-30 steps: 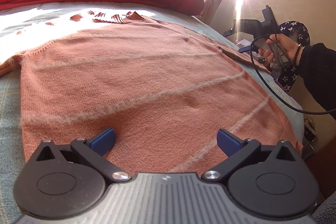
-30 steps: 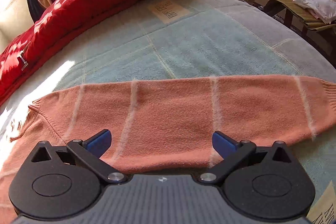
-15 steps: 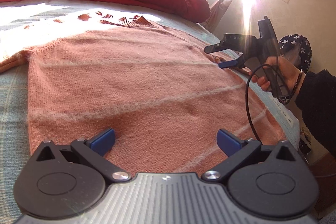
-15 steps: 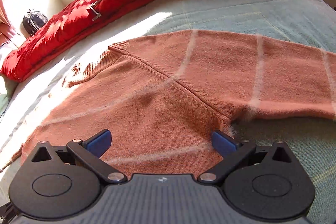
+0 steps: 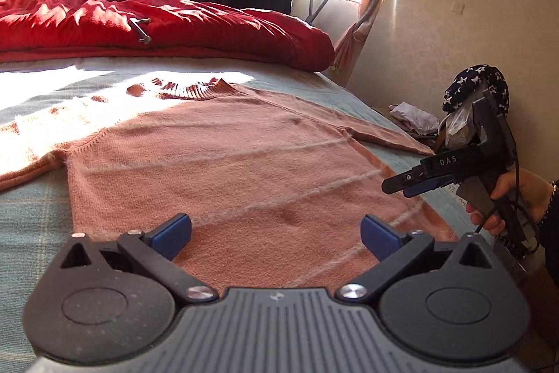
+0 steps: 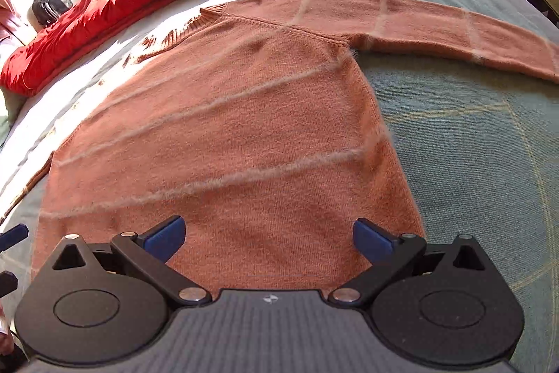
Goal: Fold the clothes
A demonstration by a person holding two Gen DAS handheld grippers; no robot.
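Pink sweater (image 6: pixel 223 135) is laid flat on the bed (image 6: pixel 471 163), collar toward the red duvet (image 5: pixel 174 23), hem nearest; long axis runs hem-to-collar, right sleeve (image 6: pixel 436 23) stretched sideways. Left gripper (image 5: pixel 276 229) & right gripper (image 6: pixel 269 233) are held over the hem, jaws wide apart, empty. Probably next: hem corners should be pinched evenly, w/ both layers caught.

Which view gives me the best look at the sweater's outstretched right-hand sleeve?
The right wrist view: the sleeve lies flat on the bed cover, visible from shoulder seam nearly to the cuff, with its pale stripes. The left wrist view shows only a foreshortened strip of that sleeve at the bed's edge.
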